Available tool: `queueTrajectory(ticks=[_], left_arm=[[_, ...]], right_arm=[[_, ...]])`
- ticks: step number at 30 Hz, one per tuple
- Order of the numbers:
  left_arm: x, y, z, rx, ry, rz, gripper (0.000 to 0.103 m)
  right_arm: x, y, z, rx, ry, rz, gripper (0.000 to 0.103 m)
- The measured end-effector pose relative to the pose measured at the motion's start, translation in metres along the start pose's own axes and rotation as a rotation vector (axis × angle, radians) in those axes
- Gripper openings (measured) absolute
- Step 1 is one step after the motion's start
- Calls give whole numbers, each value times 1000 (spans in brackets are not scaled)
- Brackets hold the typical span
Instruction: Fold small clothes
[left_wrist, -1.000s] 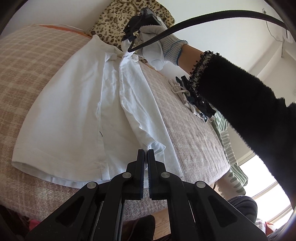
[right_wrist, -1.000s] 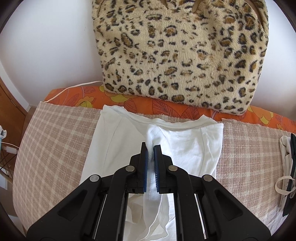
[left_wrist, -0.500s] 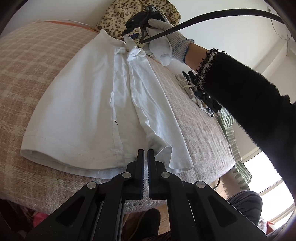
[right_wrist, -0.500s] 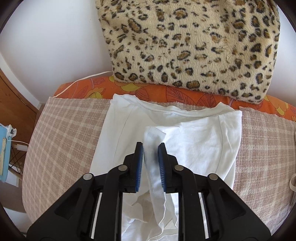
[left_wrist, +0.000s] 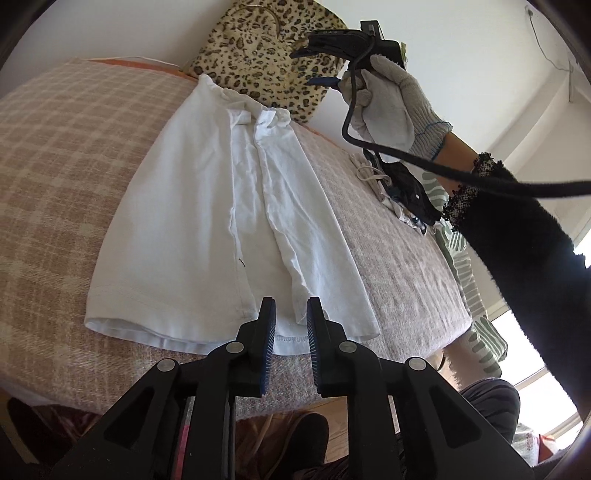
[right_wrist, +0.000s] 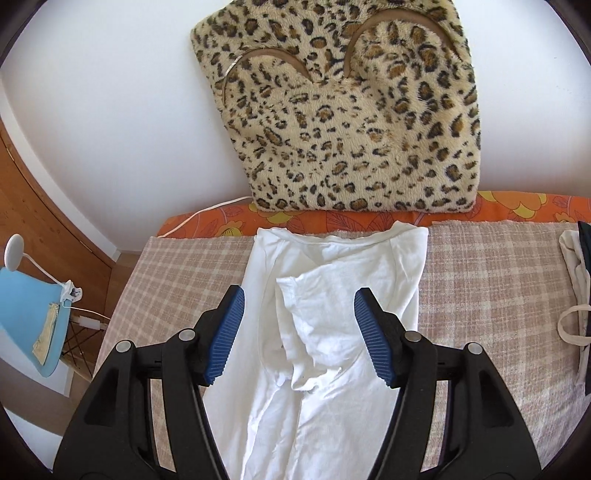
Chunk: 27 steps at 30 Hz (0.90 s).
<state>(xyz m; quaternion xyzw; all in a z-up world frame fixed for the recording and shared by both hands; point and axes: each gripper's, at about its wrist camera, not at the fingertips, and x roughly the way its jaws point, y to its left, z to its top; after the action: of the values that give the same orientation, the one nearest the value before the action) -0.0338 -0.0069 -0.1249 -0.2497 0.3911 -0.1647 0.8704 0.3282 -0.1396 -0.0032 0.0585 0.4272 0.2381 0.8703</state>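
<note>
The white shirt (right_wrist: 332, 332) is lying flat on the checked blanket (right_wrist: 491, 295) with its collar toward the leopard-print bag (right_wrist: 351, 110) at the wall, and both long sides are sitting folded in toward the middle, meeting along a rumpled seam down the centre – the layout you want before doubling a small garment over end to end. In the left wrist view the same shirt (left_wrist: 229, 221) is stretching away from the hem, which is resting near the blanket's front edge, so each hand is working its own end of the cloth. The right gripper (right_wrist: 299, 332) is hovering above the collar end, clear of the fabric; its jaws have just been opening and are standing wide apart, with the folded-in sleeve visible below them but nothing pinched. The gloved right hand (left_wrist: 388, 107) is holding that tool up in front of the bag. The left gripper (left_wrist: 290, 321) is poised at the hem; its jaws have just been opening too, though only to a narrow gap, and the hem edge is showing between the fingers without the pads pressing on it – so I judge both grips released. A small pile of other clothes (left_wrist: 402, 188) is waiting at the right side of the blanket.
</note>
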Motion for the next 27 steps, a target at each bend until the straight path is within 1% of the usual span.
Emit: queueTrajectory(ticks=[2, 4, 5, 6, 8, 11, 15, 16, 17, 18, 19, 20, 22, 24, 26, 27], left_arm=[[-6, 3, 5, 3, 2, 8, 33], [-14, 6, 12, 19, -12, 26, 33], [-17, 7, 16, 34, -13, 38, 35], [-20, 8, 20, 46, -12, 54, 44], [-26, 12, 28, 63, -11, 84, 52], [-29, 18, 41, 86, 7, 122, 52], [-34, 23, 58, 135, 9, 168, 52], [-34, 23, 63, 155, 10, 180, 52], [-34, 22, 67, 178, 12, 189, 52], [-33, 21, 71, 200, 13, 198, 52], [-33, 20, 75, 219, 14, 205, 52], [-32, 19, 78, 237, 19, 213, 52], [-29, 19, 84, 274, 27, 226, 52], [-25, 20, 86, 300, 44, 222, 52], [-20, 25, 89, 295, 65, 202, 52], [-18, 28, 91, 286, 72, 204, 52]], right_arm=[[-18, -6, -21, -9, 7, 9, 65], [-35, -8, -44, -18, 14, 8, 65], [-44, -9, -55, -18, 17, 15, 65], [-54, -10, -66, -13, 17, 19, 65], [-71, -9, -90, -16, 21, 23, 65], [-96, 3, -125, -79, 7, -4, 65], [-120, 16, -173, -139, 28, 14, 65], [-124, 20, -185, -157, 32, 10, 65], [-127, 24, -198, -174, 35, 14, 61], [-129, 29, -211, -188, 46, 27, 58], [-129, 33, -223, -197, 63, 41, 53], [-128, 37, -235, -206, 82, 51, 51], [-122, 46, -256, -219, 125, 71, 51], [-115, 55, -276, -235, 164, 84, 51], [-108, 65, -294, -267, 201, 82, 51], [-104, 70, -302, -292, 212, 66, 51]])
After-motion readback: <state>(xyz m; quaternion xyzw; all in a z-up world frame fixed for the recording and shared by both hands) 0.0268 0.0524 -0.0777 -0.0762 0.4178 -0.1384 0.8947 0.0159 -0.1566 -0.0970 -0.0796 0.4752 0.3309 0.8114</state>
